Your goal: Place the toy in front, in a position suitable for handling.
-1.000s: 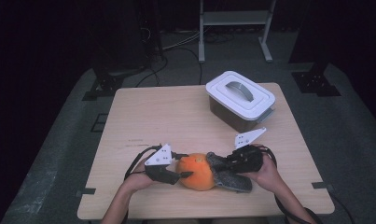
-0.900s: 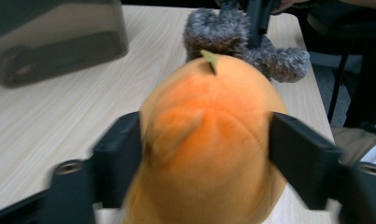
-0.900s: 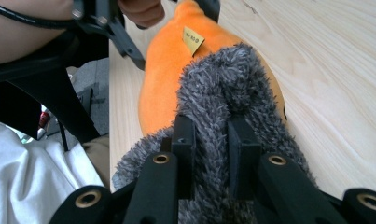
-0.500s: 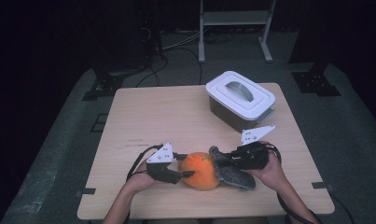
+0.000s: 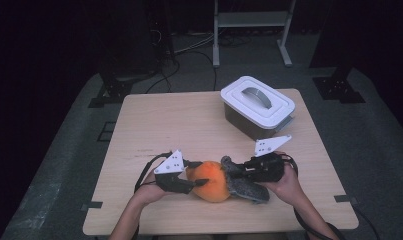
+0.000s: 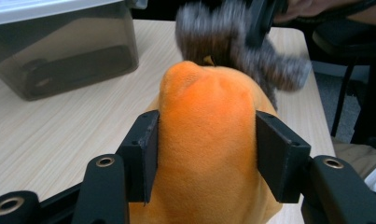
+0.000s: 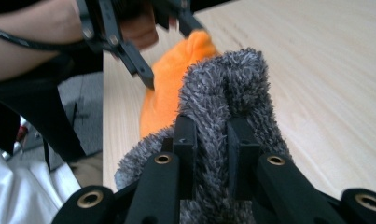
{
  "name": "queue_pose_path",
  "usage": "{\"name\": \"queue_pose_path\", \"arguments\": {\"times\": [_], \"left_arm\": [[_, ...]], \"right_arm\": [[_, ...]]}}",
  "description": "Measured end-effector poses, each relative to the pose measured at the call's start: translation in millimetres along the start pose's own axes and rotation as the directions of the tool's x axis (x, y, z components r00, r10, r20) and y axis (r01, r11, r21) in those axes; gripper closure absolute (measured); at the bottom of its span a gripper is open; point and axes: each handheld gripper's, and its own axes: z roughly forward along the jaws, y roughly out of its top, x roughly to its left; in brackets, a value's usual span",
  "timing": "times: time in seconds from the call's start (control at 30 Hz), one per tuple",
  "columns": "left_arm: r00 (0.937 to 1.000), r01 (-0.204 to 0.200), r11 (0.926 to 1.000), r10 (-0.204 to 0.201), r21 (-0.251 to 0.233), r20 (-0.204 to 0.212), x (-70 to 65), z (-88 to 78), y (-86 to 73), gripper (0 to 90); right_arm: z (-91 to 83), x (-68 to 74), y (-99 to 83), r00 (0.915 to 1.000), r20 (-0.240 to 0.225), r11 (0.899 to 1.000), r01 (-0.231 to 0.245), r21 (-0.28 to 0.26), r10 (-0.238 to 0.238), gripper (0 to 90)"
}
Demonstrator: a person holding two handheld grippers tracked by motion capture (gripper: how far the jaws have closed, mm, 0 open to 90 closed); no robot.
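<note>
Wooden table: plush toy clamped between left hand-held gripper, right hand-held gripper.

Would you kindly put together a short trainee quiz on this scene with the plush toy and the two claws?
1. True or false: the lid sits on the storage box.
2. Which part of the plush toy does the left claw squeeze? A) grey furry part B) orange part C) a label
3. Fill in: the right claw pinches the ____ furry part of the toy.

Key: 1. True: the white lid with its grey handle is in place. 2. B: the jaws have just been closing and press the orange body from both sides. 3. grey.
</note>
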Motion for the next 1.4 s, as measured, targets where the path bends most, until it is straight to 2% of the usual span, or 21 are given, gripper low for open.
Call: {"name": "queue_pose_path", "arguments": {"times": [0.13,0.23,0.3,0.37,0.43,0.53,0.6,0.67,0.7,0.77,0.83,0.93,1.0,1.07,1.1,1.13,1.23,1.33,1.4], "left_arm": [[0.9998,0.021,0.9998,-0.021,0.002,0.001,1.4,0.9,-2.0,38.9],[0.9979,0.064,0.9979,-0.064,0.006,-0.005,5.3,1.4,-3.9,26.0],[0.994,0.109,0.9937,-0.109,0.026,0.008,8.7,3.2,-7.5,18.3],[0.9905,0.134,0.9907,-0.135,0.022,0.026,10.2,3.9,-10.8,21.8],[0.9939,0.109,0.9939,-0.109,0.018,0.018,8.8,2.2,-9.3,32.6],[0.9955,0.094,0.9956,-0.094,0.004,0.015,7.1,0.4,-5.1,40.7],[0.9972,0.073,0.9973,-0.073,0.004,0.017,4.0,1.6,-0.6,42.7],[0.9983,0.056,0.9984,-0.056,-0.005,0.019,0.5,2.7,4.6,43.8],[0.9985,0.05,0.9987,-0.05,-0.008,0.022,-0.9,2.6,6.7,44.1],[0.999,0.037,0.9993,-0.037,-0.003,0.025,-3.1,3.0,8.3,44.1],[0.9987,0.04,0.9992,-0.04,-0.001,0.03,-2.5,3.5,6.1,41.7],[0.9963,0.082,0.9965,-0.081,-0.017,0.029,1.2,2.9,4.4,32.2],[0.9944,0.105,0.9944,-0.105,0.003,0.008,4.4,4.2,2.5,20.4],[0.9912,0.13,0.9914,-0.13,0.014,0.023,6.7,6.5,-2.3,17.1],[0.9898,0.134,0.9908,-0.135,0.022,0.046,7.3,7.0,-4.3,18.9],[0.9906,0.122,0.9924,-0.123,0.015,0.06,6.7,6.5,-5.4,26.7],[0.9926,0.113,0.9936,-0.113,0.01,0.044,5.3,3.7,-1.0,38.3],[0.9945,0.098,0.9951,-0.098,0.002,0.035,2.6,2.0,5.4,43.7],[0.9963,0.082,0.9966,-0.081,-0.005,0.028,-0.7,2.3,10.1,44.9]], "right_arm": [[11.5,-5.3,-10.7,0.9997,-0.015,0.998,-0.016,0.063,0.017,75.7],[12.6,-6.6,-14.2,0.9992,-0.027,0.996,-0.027,0.083,0.029,75.4],[13.8,-7.2,-16.8,0.9986,-0.039,0.996,-0.031,0.089,0.035,75.4],[14.7,-7.7,-17.6,0.9987,-0.038,0.994,-0.03,0.102,0.034,75.3],[13.0,-8.3,-16.1,0.9992,-0.025,0.993,-0.027,0.112,0.03,75.4],[3.6,-5.5,-9.5,0.9999,0.0,0.998,-0.013,0.054,0.013,75.5],[-2.0,-0.9,-2.9,0.9999,0.012,1.0,0.001,-0.008,0.0,75.4],[-3.1,4.0,3.1,0.9999,0.005,0.999,0.016,-0.039,-0.015,75.3],[-2.0,5.7,4.4,0.9999,-0.005,0.999,0.015,-0.045,-0.016,75.3],[4.2,5.8,2.8,0.9997,-0.013,1.0,0.022,-0.011,-0.022,74.8],[9.2,2.3,-2.7,0.9994,-0.034,1.0,0.006,0.006,-0.006,74.2],[10.3,-0.6,-7.7,0.9994,-0.035,1.0,-0.003,0.029,0.004,73.8],[10.9,-0.9,-10.1,0.9992,-0.039,0.999,0.0,0.043,0.002,73.8],[11.9,-2.0,-12.0,0.9991,-0.042,0.998,-0.006,0.055,0.008,73.8],[12.6,-3.1,-12.8,0.9992,-0.039,0.998,-0.007,0.065,0.01,73.8],[12.9,-4.2,-13.6,0.9992,-0.036,0.997,-0.012,0.073,0.015,73.9],[9.8,-5.1,-12.1,0.9995,-0.024,0.997,-0.017,0.072,0.019,74.6],[0.6,-0.4,-4.0,1.0,-0.007,1.0,-0.001,0.012,0.002,74.9],[-4.0,4.1,2.2,0.9998,-0.016,0.999,0.007,-0.039,-0.008,74.9]]}}
